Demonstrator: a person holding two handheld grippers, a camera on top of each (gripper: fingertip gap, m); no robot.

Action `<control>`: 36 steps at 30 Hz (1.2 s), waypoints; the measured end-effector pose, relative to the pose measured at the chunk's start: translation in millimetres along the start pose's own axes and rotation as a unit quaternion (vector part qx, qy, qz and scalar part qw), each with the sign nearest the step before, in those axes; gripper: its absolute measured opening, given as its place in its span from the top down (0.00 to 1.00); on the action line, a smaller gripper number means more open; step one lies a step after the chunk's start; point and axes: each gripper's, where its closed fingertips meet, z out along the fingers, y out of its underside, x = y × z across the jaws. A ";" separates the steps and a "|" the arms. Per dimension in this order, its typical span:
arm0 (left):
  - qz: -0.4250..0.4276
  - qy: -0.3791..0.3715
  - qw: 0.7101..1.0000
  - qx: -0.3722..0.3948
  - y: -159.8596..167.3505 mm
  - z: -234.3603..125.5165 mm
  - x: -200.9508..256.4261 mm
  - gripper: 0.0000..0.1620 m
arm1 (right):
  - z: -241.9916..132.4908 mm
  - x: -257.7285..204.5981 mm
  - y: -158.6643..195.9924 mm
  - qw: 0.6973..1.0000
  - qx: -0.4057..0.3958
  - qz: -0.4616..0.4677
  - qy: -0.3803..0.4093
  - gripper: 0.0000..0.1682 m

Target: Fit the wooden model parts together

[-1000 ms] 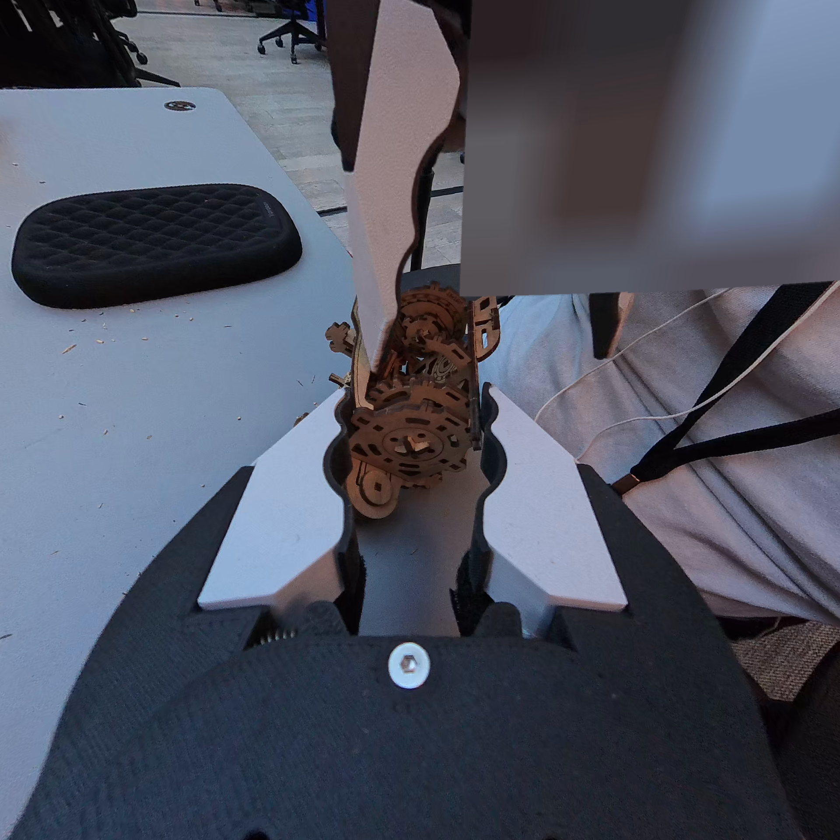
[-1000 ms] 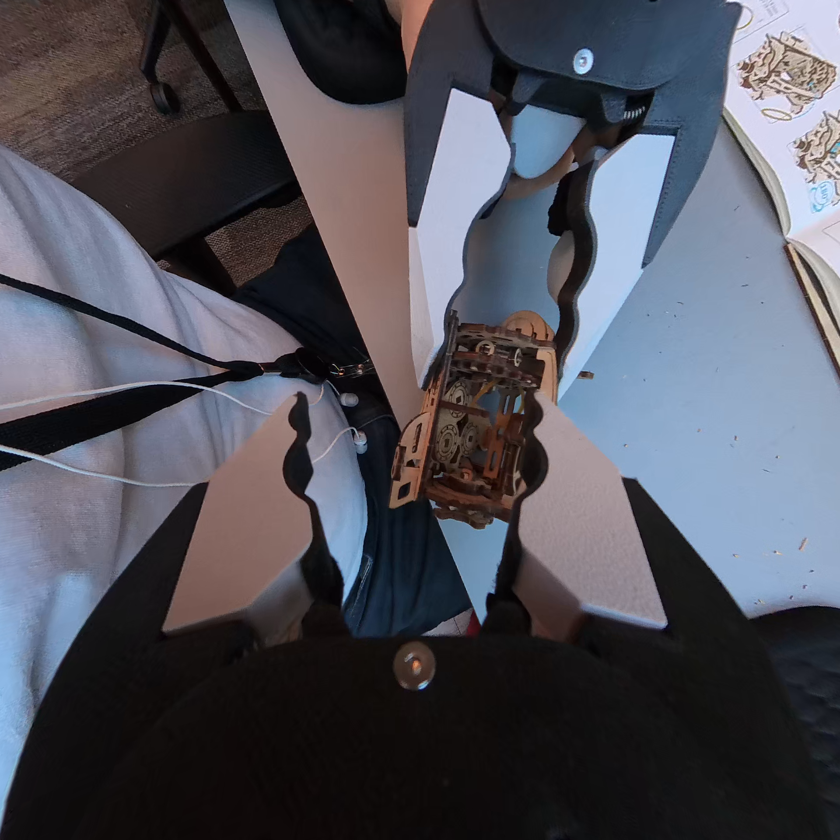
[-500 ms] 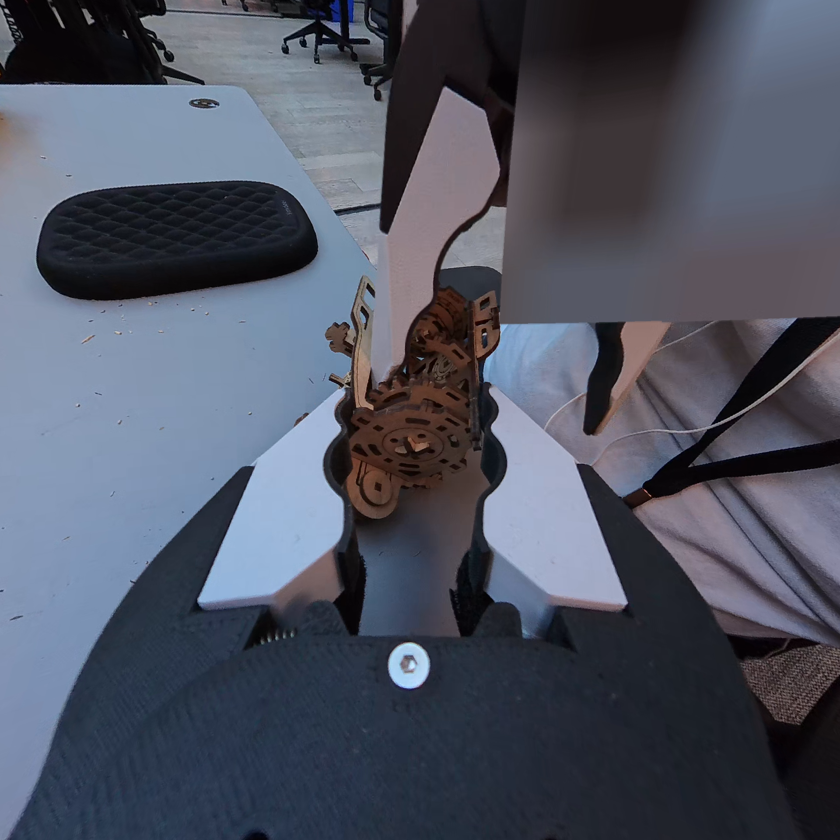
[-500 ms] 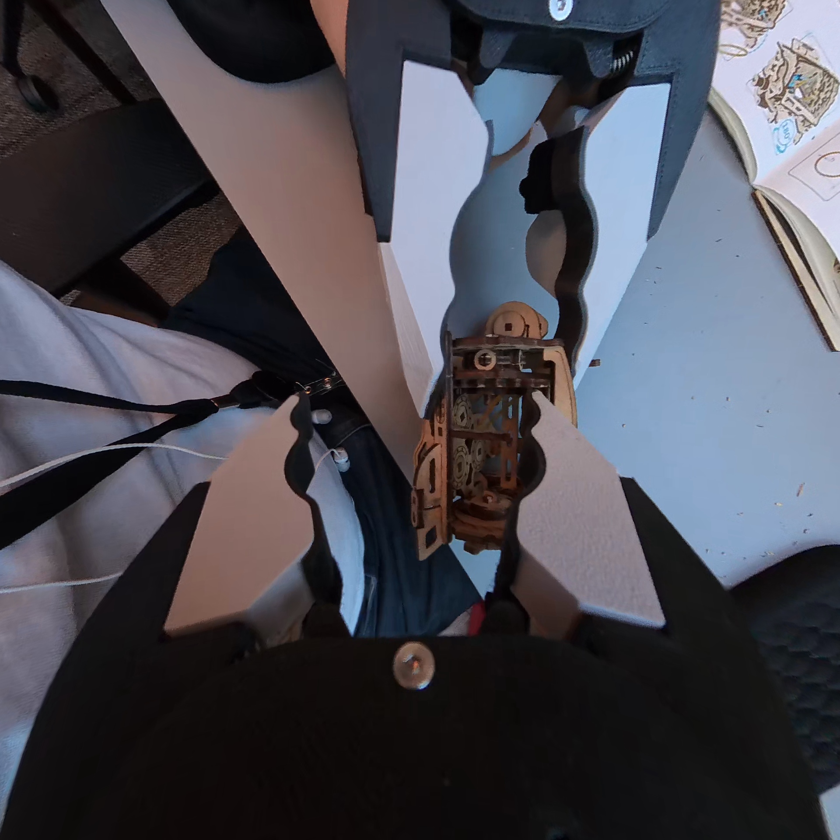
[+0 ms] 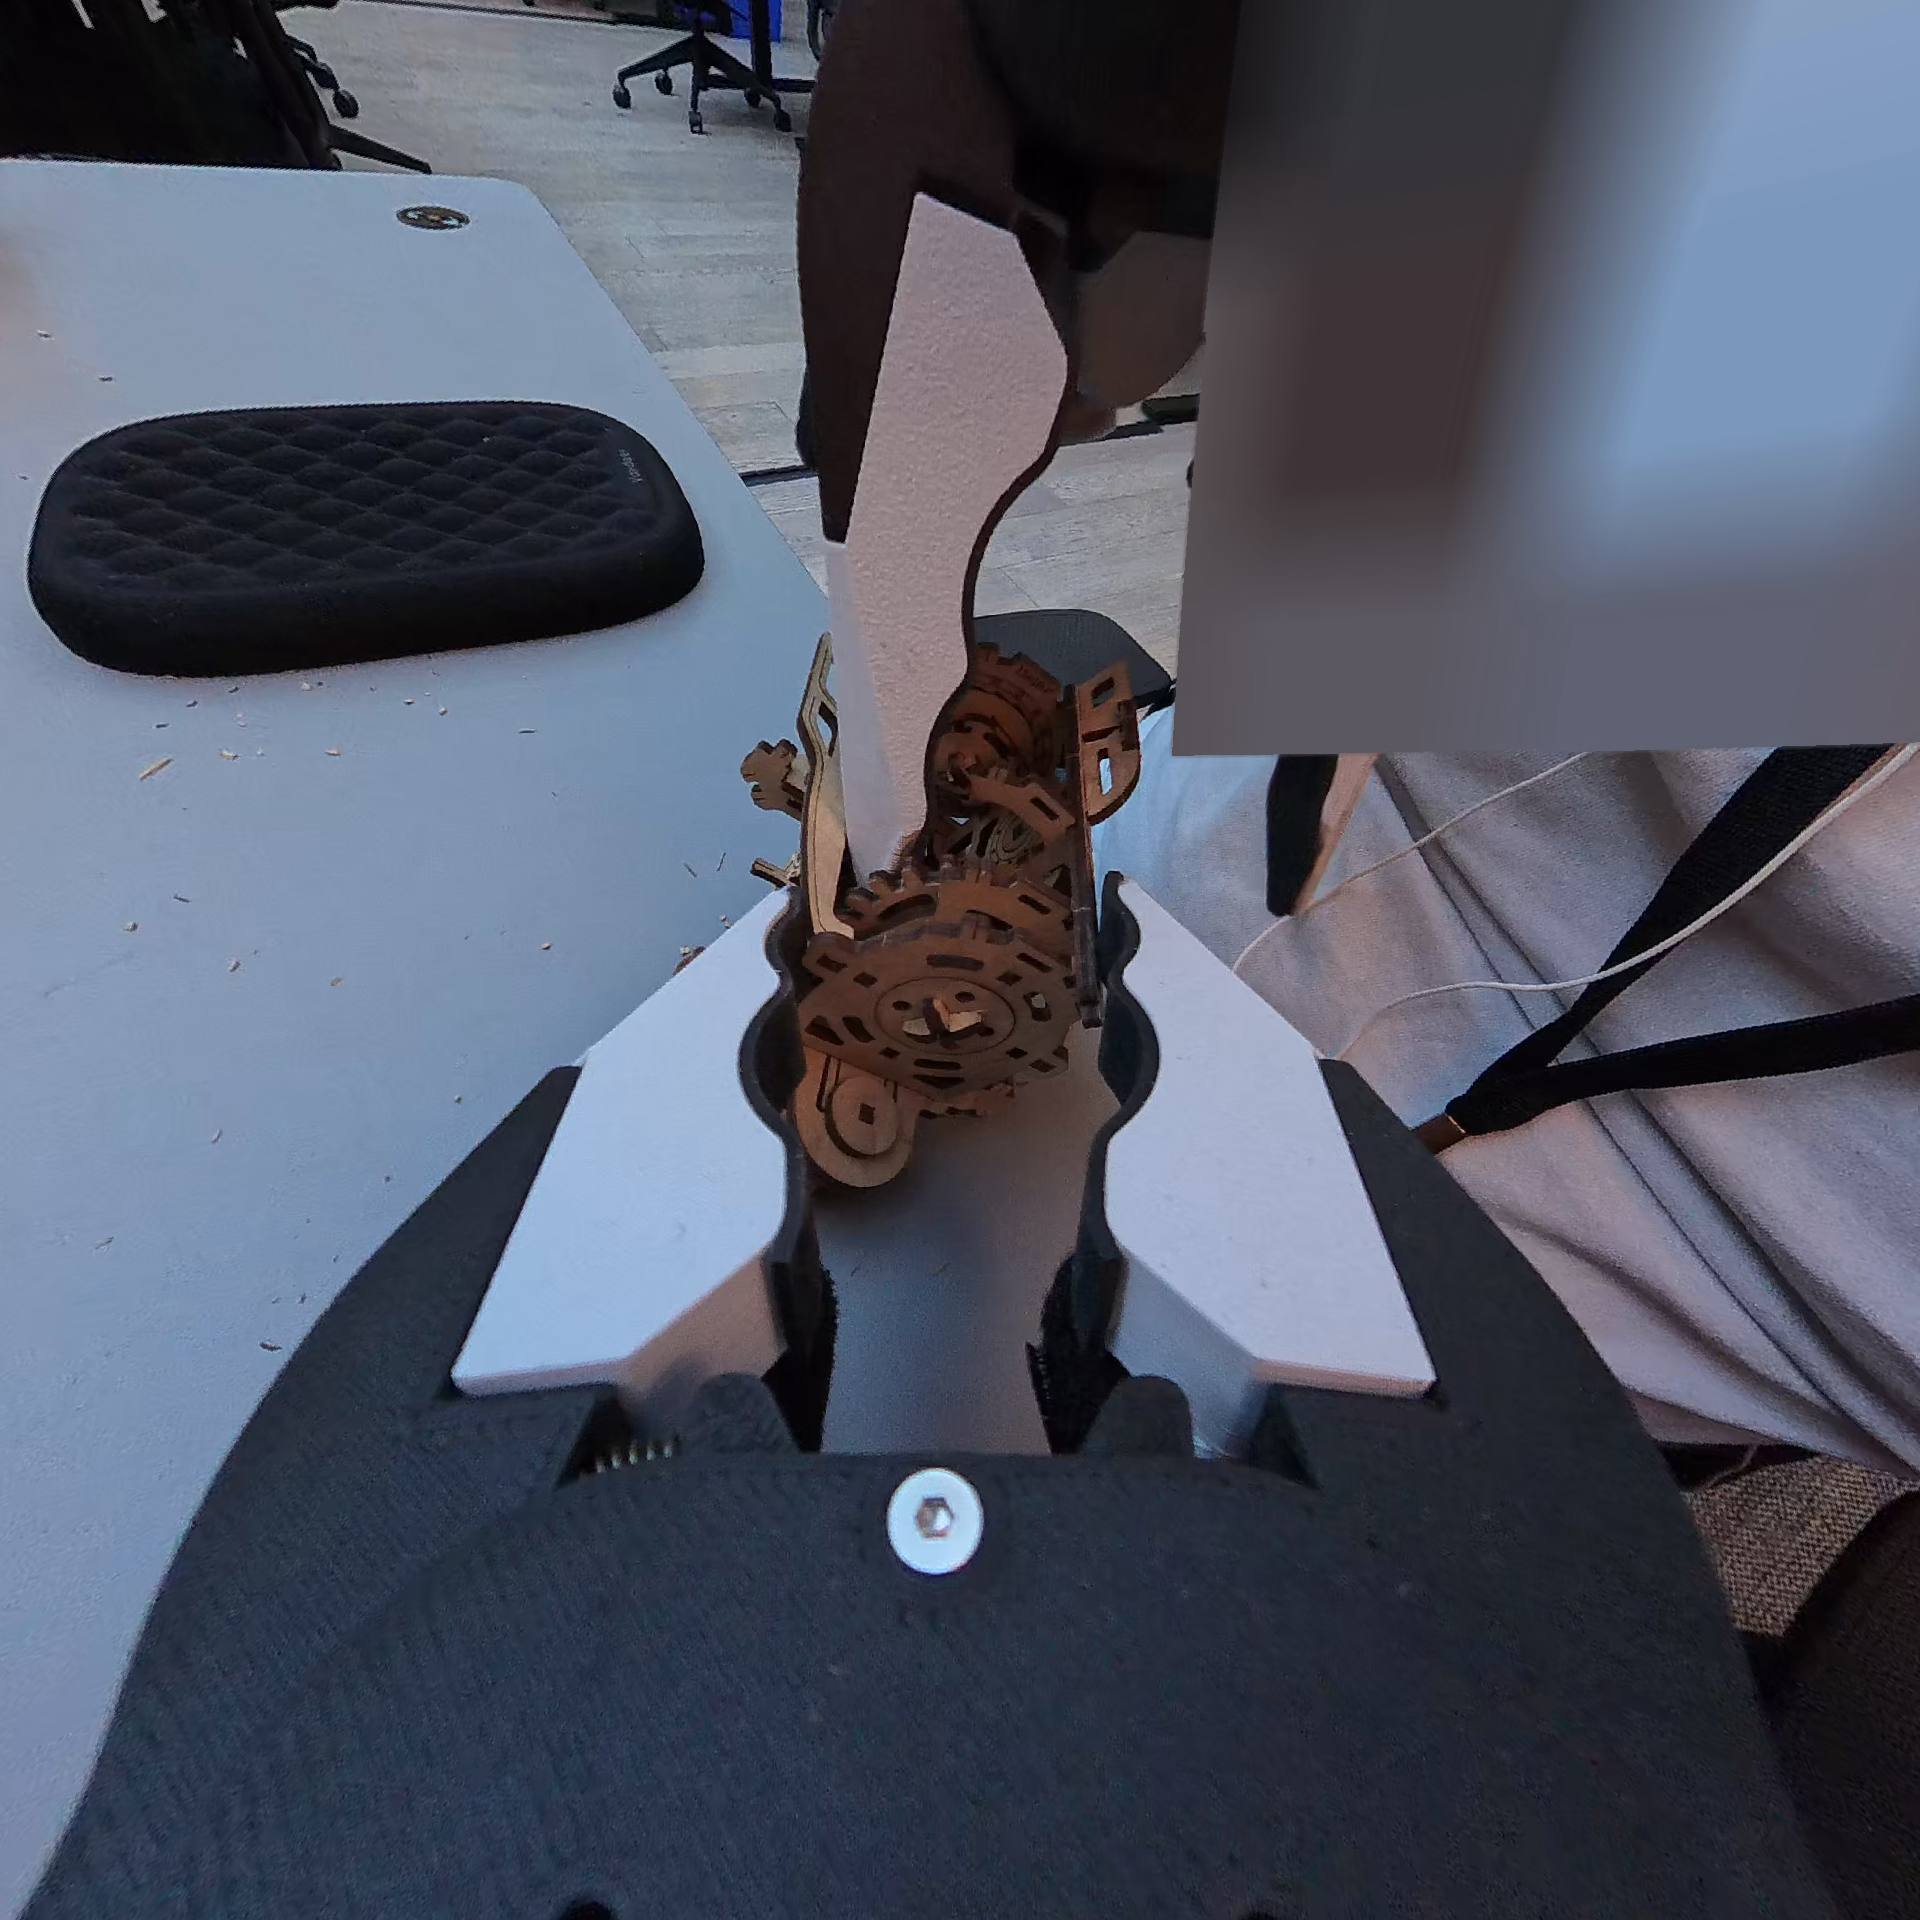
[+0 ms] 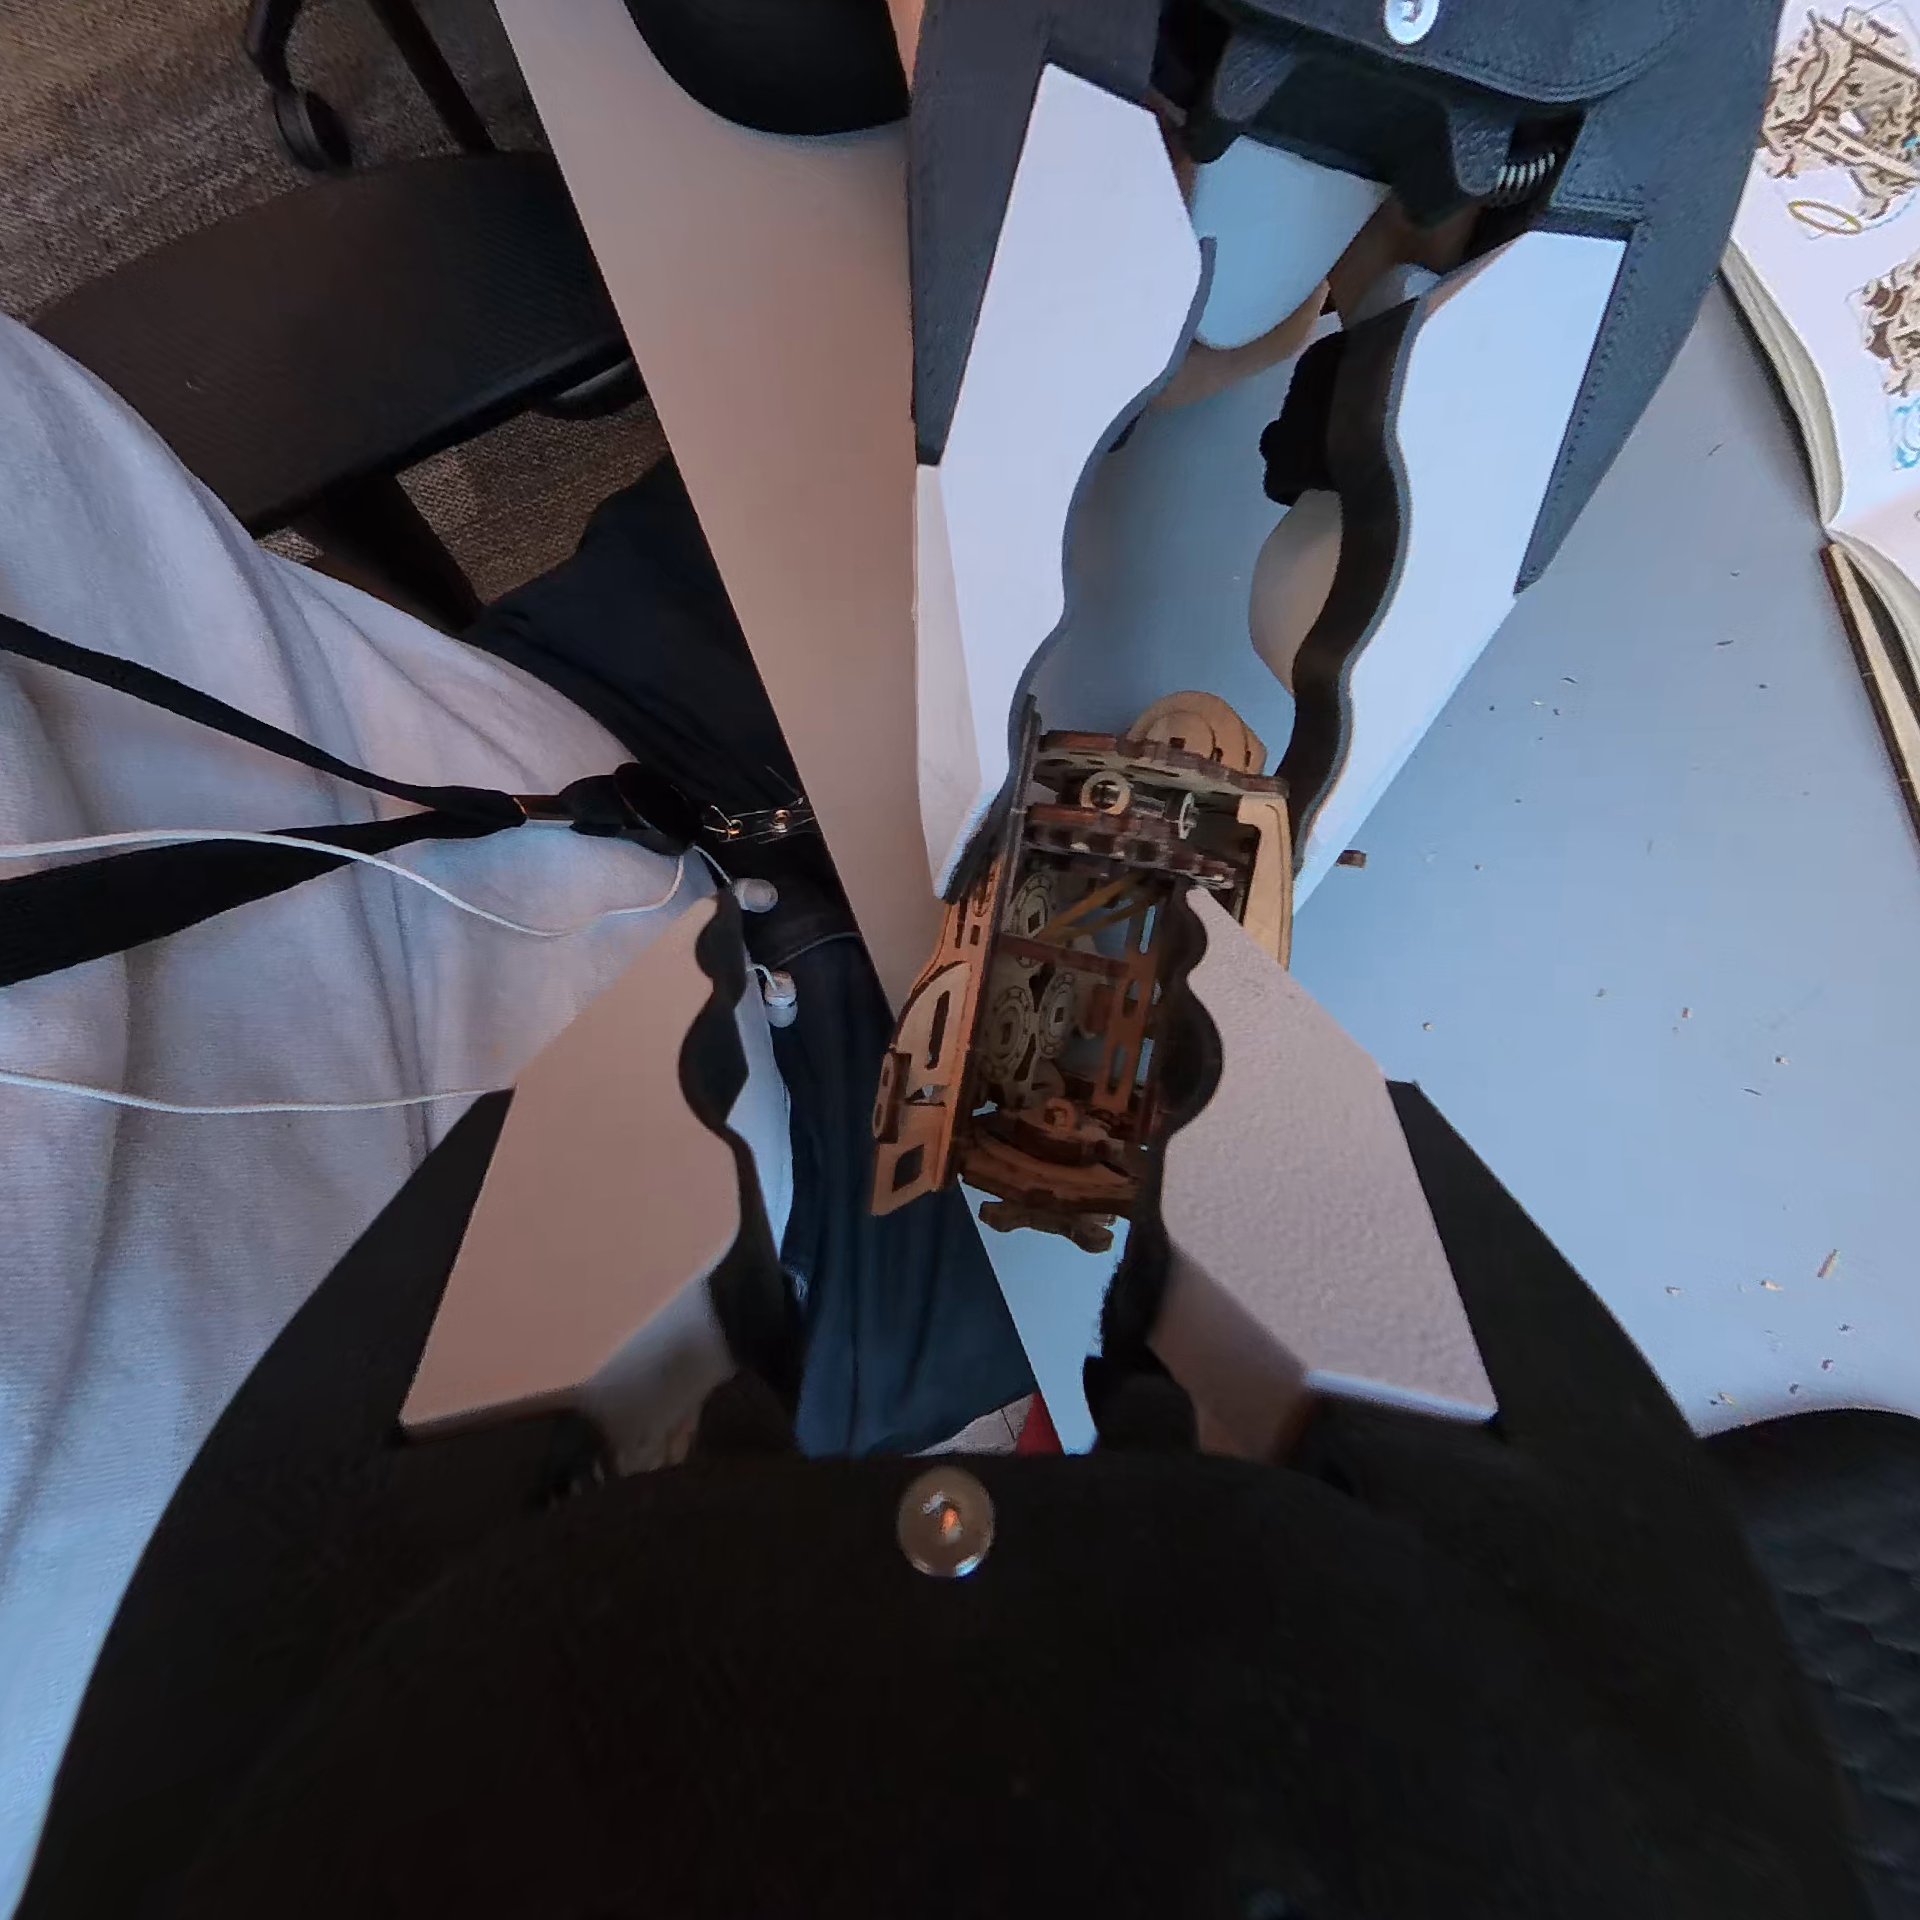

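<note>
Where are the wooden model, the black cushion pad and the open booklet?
wooden model (image 5: 940, 1013): left wrist view, on its front gear wheel.
black cushion pad (image 5: 364, 530): left wrist view, on its quilted top, middle.
open booklet (image 6: 1860, 208): right wrist view, on the printed page at the upper right edge.

A pale grey table (image 5: 312, 935) carries a black quilted cushion pad (image 5: 364, 535) toward its far side. Small wood shavings (image 5: 239, 727) are scattered across the bare top. In the right wrist view an open instruction booklet (image 6: 1860, 312) lies on the table.
</note>
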 end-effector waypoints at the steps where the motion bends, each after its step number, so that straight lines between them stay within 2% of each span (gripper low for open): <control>1: 0.000 0.001 1.000 0.000 0.0 0.1 0.0 0.67 | -0.5 0.5 -0.1 1.000 0.001 0.003 -0.003 0.53; 12: 0.005 -0.010 1.000 -0.001 -0.8 0.9 -1.8 0.67 | -1.6 6.9 -3.8 0.996 -0.032 0.079 0.009 0.59; 19: 0.021 -0.025 0.999 -0.003 -0.6 -0.3 -4.2 0.67 | -5.3 4.4 -7.1 0.990 -0.008 0.143 -0.007 0.62; 25: 0.020 -0.023 1.000 -0.002 -0.5 -0.6 -3.8 0.67 | -6.0 0.2 -5.0 0.995 -0.006 0.103 -0.002 0.60; 31: 0.027 -0.015 1.000 -0.003 -0.5 1.3 0.0 0.67 | -9.1 -1.0 0.3 0.998 -0.001 0.065 -0.010 0.66; 36: 0.032 -0.010 0.999 -0.004 -0.2 1.5 2.2 0.67 | -10.4 -5.5 0.5 0.998 0.007 0.055 -0.033 0.66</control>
